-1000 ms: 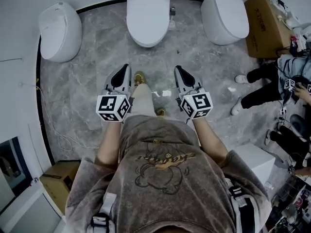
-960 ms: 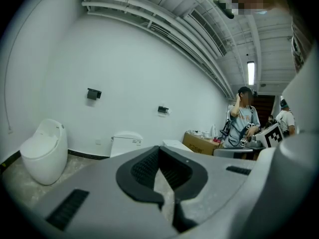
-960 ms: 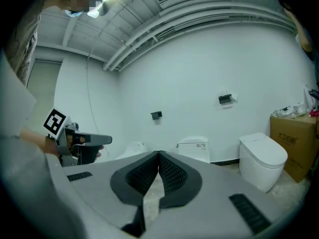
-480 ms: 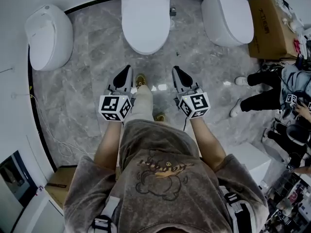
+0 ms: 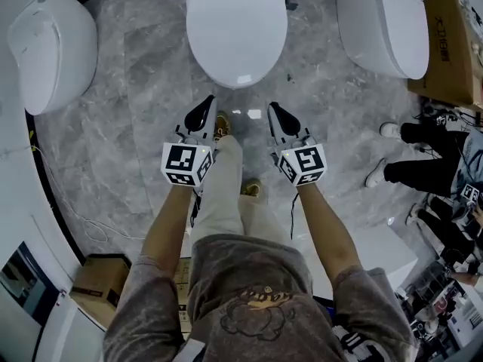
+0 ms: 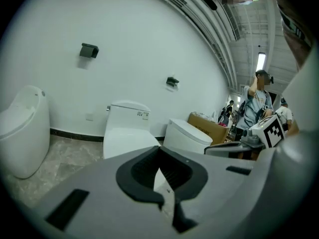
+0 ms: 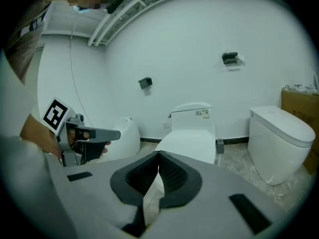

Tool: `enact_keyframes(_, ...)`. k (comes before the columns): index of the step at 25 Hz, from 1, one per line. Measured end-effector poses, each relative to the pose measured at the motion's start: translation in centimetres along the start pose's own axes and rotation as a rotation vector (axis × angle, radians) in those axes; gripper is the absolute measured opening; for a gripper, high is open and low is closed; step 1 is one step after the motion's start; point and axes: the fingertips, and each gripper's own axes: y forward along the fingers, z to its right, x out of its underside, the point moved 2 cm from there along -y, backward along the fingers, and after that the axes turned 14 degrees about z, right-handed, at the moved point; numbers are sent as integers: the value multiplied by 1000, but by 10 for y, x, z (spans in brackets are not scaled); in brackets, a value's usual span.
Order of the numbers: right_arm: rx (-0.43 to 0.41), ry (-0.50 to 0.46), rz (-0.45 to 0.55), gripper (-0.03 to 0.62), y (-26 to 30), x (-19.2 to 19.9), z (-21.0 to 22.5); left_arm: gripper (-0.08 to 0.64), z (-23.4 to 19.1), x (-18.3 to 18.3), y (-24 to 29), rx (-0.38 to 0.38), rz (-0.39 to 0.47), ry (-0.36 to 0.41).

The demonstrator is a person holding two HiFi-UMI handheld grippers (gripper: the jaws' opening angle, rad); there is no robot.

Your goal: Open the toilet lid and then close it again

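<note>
the person is standing on the grey marble floor (image 5: 151, 89) and holding both grippers out side by side, pointing toward the middle toilet (image 7: 192, 133). its lid (image 5: 236, 29) is lying down closed, just ahead of the grippers and apart from them. the left gripper (image 5: 204, 108) is pressing its jaws together on nothing, and the right gripper (image 5: 276, 111) is doing the same. a left toilet (image 5: 53, 47) and a right toilet (image 5: 385, 21) are flanking the middle one, with a cardboard box (image 5: 453, 44) sitting beside the right toilet.
</note>
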Motion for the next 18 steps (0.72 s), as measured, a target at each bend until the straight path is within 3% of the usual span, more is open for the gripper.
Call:
enact_keyframes(10,16,47,-127,23,64,164,46,9,-61,163,54,-27,-96,-49)
enact_keyframes(14,36,72,-149,23,81,204,59,9,-70,208,71,-31,-135,-67)
enact_keyframes(18,44,79,-151,23,90,220,64,9,-73,235,77,-16,-176,-54)
